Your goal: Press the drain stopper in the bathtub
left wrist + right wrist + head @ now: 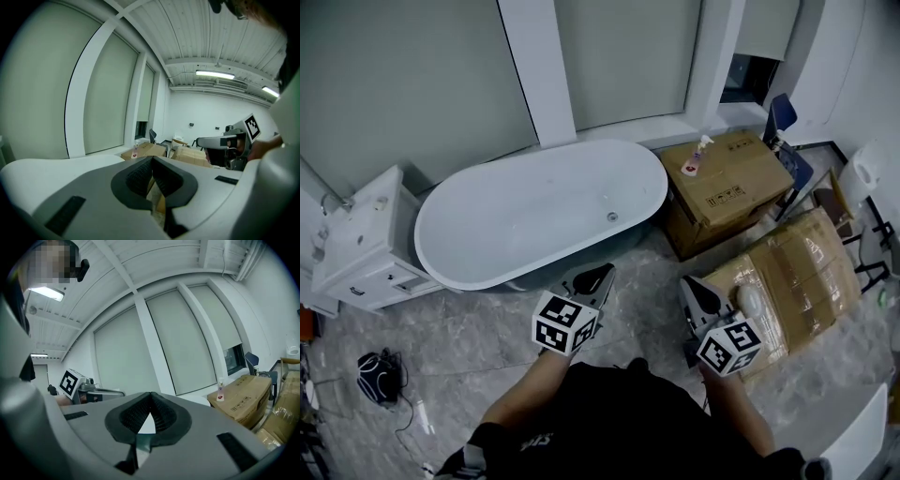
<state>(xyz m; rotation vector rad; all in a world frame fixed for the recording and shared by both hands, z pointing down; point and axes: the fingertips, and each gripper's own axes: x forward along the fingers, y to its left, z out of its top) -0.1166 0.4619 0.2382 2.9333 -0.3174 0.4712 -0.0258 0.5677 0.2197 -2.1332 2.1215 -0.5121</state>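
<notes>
**Both grippers held shut in front of the bathtub**

In the head view, a white oval bathtub (539, 211) is seen along the window wall. The drain stopper (612, 217) is set in the tub floor towards its right end. The left gripper (598, 274) and the right gripper (698, 286) are held over the marble floor on the near side of the tub, well apart from the stopper. A cardboard box (731, 183) is placed just right of the tub, and a spray bottle (697, 157) is stood on it.

In the left gripper view, the jaws are brought together at the tips, and nothing is held between them. The right gripper is seen at the right.

In the right gripper view, the jaws are likewise closed tip to tip and empty. The box and bottle are shown at the right.
</notes>
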